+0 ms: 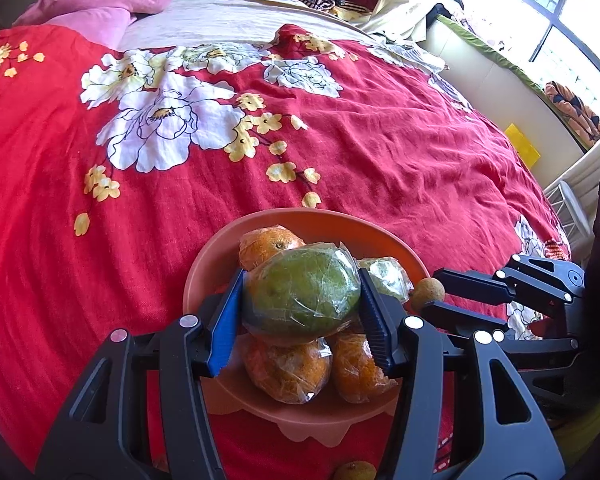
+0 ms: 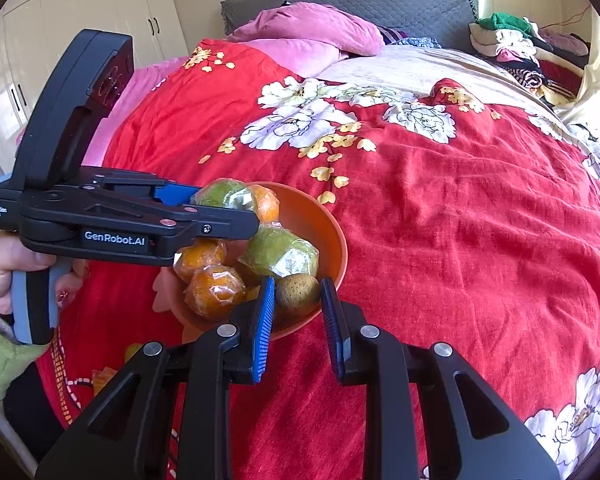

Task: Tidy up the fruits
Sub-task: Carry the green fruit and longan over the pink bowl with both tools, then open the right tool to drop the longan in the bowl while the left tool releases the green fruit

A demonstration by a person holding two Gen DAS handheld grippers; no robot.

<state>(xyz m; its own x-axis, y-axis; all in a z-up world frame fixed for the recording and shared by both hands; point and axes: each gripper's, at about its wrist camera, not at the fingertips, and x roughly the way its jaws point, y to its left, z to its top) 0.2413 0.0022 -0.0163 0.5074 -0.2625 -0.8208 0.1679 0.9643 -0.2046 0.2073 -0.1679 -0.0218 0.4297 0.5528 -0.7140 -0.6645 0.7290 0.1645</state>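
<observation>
the left gripper [image 1: 302, 300] is clamped on a green wrapped fruit [image 1: 300, 294], with one blue pad on each side of it. this fruit sits at the top of the pile in the orange bowl [image 1: 204, 276], which rests on the bed [image 1: 400, 152] over a red flowered cover.

bowl contents, left wrist view:
- one orange fruit [image 1: 266, 242] behind the held fruit, touching it
- two wrapped orange fruits [image 1: 288, 370] below the held fruit, side by side at the near rim
- a second green wrapped fruit [image 1: 386, 278] to the right, partly hidden by the right-hand pad

the right gripper [image 2: 298, 300] holds a small brown round fruit [image 2: 296, 294] between its pads, jaws set narrow around it. the fruit is at the near rim of the bowl [image 2: 328, 224]; the right wrist view does not settle whether it rests on the rim or is held just above it. in the left wrist view the same brown fruit [image 1: 428, 294] appears at the bowl's right edge, at the tip of the right gripper's fingers [image 1: 476, 284].

a hand [image 2: 4, 268] grips the handle of the left gripper [image 2: 220, 210]. another small brown fruit [image 1: 354, 471] lies on the cover near the bottom edge of the left wrist view, outside the bowl
</observation>
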